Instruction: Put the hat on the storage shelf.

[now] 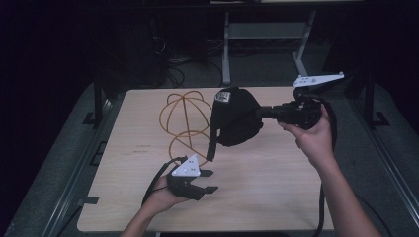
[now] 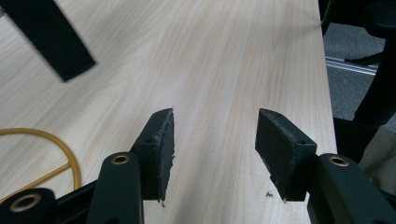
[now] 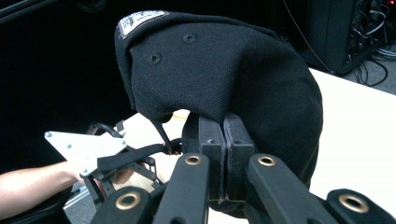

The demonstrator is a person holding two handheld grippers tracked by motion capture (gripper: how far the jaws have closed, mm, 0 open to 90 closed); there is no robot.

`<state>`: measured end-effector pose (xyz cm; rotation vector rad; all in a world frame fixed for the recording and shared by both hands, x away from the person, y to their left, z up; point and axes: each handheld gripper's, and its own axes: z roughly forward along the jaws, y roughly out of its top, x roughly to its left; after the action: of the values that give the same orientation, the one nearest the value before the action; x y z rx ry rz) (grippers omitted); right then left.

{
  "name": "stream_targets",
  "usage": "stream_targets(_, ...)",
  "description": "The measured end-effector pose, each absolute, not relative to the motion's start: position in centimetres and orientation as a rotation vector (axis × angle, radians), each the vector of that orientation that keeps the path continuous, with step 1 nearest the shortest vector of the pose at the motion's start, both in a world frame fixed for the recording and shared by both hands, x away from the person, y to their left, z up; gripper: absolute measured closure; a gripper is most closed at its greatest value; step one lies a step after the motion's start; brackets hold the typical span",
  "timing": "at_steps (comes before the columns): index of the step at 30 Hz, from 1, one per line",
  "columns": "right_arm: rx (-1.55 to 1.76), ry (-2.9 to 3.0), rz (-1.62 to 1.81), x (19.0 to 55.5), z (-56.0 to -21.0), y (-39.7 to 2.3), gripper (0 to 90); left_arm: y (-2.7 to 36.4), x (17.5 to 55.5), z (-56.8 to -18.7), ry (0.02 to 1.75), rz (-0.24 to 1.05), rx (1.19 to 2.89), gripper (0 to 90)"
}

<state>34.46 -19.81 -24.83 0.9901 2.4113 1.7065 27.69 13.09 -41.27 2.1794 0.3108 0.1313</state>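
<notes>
A black cap (image 1: 236,116) hangs above the middle of the wooden table (image 1: 276,192). My right gripper (image 1: 261,112) is shut on the cap's fabric at its right side. In the right gripper view the two pads (image 3: 223,123) press together on the edge of the cap (image 3: 219,70). The cap's black strap (image 1: 212,143) dangles toward the table and crosses the top left of the left gripper view as a dark band (image 2: 51,37). A yellow wire frame (image 1: 184,118) stands just left of the cap. My left gripper (image 1: 210,181) rests low near the front edge, open, with bare tabletop between its pads (image 2: 215,140).
Part of the yellow wire frame (image 2: 60,144) lies left of the left gripper's jaws. A grey desk frame (image 1: 226,49) and cables stand on the floor beyond the table. Dark metal rails (image 1: 96,106) flank the table's sides. The table's right edge (image 2: 327,93) drops to the floor.
</notes>
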Motion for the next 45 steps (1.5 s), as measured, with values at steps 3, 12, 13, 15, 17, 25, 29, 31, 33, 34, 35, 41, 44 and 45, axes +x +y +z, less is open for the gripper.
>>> stream_targets(3,0.981,2.426,1.702,34.9,-24.1,-19.1,88.4,13.2,27.8,-41.2,0.315,0.128,2.168,46.6)
stream_targets(12,0.911,2.472,1.678,36.0,-21.3,-16.3,88.4,13.4,27.9,-41.0,0.315,0.124,2.163,46.7)
stream_targets(13,0.898,2.478,1.666,36.0,-20.9,-15.8,88.3,13.4,27.8,-41.0,0.317,0.120,2.160,46.7)
stream_targets(15,0.874,2.491,1.648,36.1,-20.2,-14.8,88.4,13.4,27.8,-40.9,0.324,0.116,2.155,46.6)
stream_targets(17,0.846,2.507,1.630,36.4,-19.6,-13.8,88.3,13.3,27.7,-40.9,0.332,0.116,2.153,46.7)
stream_targets(25,0.790,2.575,1.572,38.2,-18.2,-9.8,88.3,13.4,27.9,-40.8,0.297,0.134,2.165,46.7)
stream_targets(29,0.791,2.597,1.556,39.0,-18.4,-8.0,88.3,13.4,27.9,-40.8,0.303,0.132,2.159,46.8)
stream_targets(31,0.790,2.603,1.547,39.4,-18.3,-7.3,88.3,13.4,27.9,-40.8,0.298,0.133,2.156,47.0)
stream_targets(33,0.794,2.606,1.552,39.9,-18.3,-6.8,88.4,13.3,27.9,-40.9,0.299,0.129,2.164,47.1)
stream_targets(34,0.799,2.606,1.548,40.1,-18.2,-6.5,88.4,13.2,27.9,-40.9,0.298,0.128,2.164,47.1)
stream_targets(35,0.804,2.608,1.549,40.3,-18.2,-6.3,88.4,13.2,27.8,-40.9,0.296,0.127,2.166,47.1)
stream_targets(41,0.821,2.616,1.560,41.6,-18.3,-5.2,88.4,13.1,27.8,-40.9,0.291,0.122,2.167,47.1)
stream_targets(44,0.826,2.617,1.547,41.9,-18.3,-4.6,88.4,13.3,27.9,-40.9,0.299,0.115,2.163,47.1)
stream_targets(45,0.825,2.618,1.551,42.0,-18.4,-4.4,88.4,13.3,28.0,-40.9,0.299,0.111,2.158,47.1)
